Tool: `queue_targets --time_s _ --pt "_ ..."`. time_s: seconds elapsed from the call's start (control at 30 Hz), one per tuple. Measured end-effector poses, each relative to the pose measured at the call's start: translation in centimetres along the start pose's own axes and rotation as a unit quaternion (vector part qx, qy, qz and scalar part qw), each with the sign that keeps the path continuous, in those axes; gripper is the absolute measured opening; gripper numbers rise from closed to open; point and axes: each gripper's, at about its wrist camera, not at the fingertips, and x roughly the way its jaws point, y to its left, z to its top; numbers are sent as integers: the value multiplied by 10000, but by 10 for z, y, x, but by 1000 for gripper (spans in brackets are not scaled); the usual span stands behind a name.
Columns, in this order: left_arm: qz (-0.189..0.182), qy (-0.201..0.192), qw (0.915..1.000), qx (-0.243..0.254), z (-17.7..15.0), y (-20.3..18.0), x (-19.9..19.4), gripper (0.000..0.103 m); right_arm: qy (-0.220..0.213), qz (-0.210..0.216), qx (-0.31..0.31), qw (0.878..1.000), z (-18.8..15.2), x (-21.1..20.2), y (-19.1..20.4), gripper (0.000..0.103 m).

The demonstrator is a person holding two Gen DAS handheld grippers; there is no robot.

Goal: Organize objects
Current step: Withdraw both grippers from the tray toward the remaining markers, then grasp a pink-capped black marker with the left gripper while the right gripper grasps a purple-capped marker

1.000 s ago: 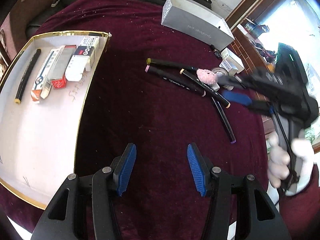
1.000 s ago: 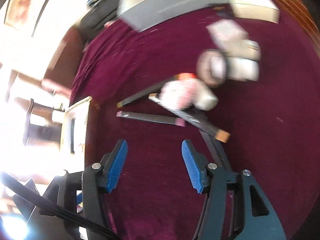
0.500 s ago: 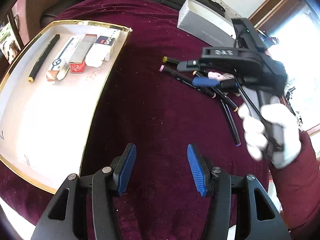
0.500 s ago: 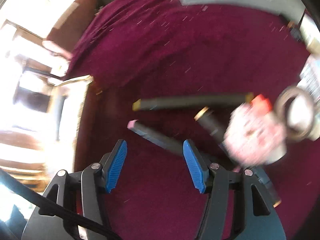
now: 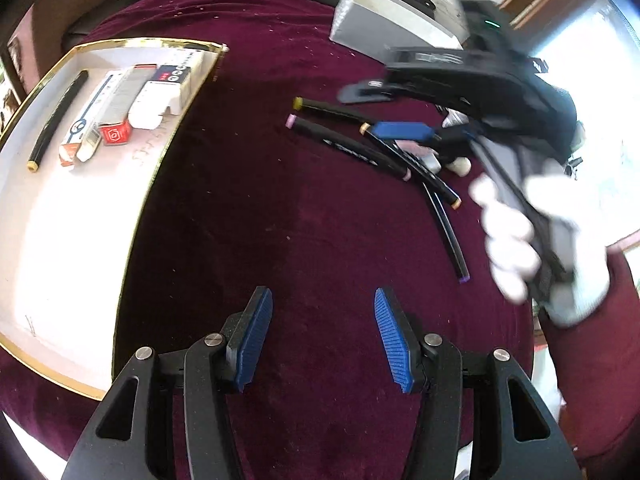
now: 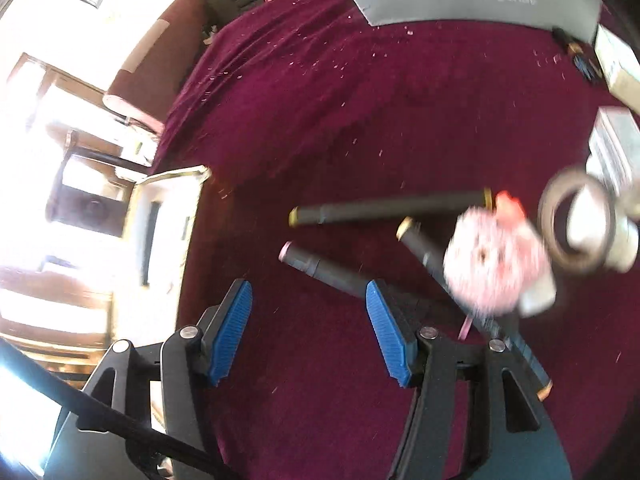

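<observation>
Daylit, blown-out windows, motion blur, fisheye warp.

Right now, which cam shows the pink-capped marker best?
Left wrist: the whole pink-capped marker lies in view, both ends visible, beside the yellow-capped marker. In the right wrist view the pink-capped marker runs behind a finger of the open right gripper, far end hidden.

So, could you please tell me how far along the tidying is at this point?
Done: one marker and small boxes lie in the gold-rimmed tray. In hand: nothing; the right tool, open, hovers at the pink-capped marker. Left: four markers, the pink plush and tape roll.
</observation>
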Motion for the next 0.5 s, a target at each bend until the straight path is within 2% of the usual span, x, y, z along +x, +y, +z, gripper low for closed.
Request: queue_targets --time_s 0.13,0.2,0.3,0.33,0.4,0.43,0.5 --pt "42 -14 10000 12 -3 3 -3 47 357 -390 44 9986 10 33 -9 60" --pt "65 -54 9999 -87 0 10 -3 47 361 -255 189 9988 9 34 -15 62" --pt "102 -68 9995 -286 7 20 1 47 757 552 573 9939 -9 35 -17 63" --pt "93 -82 9994 -332 9 23 1 47 981 902 707 9886 -19 40 -16 63" --pt "116 -85 9993 -337 13 22 7 47 1473 1602 1080 9700 -40 51 -19 63" --pt "132 -94 9994 -313 15 22 8 47 1536 1818 1269 9629 -51 52 -23 63" --pt "195 -135 9995 -215 21 20 12 47 1312 1985 1454 9603 -61 40 -34 63"
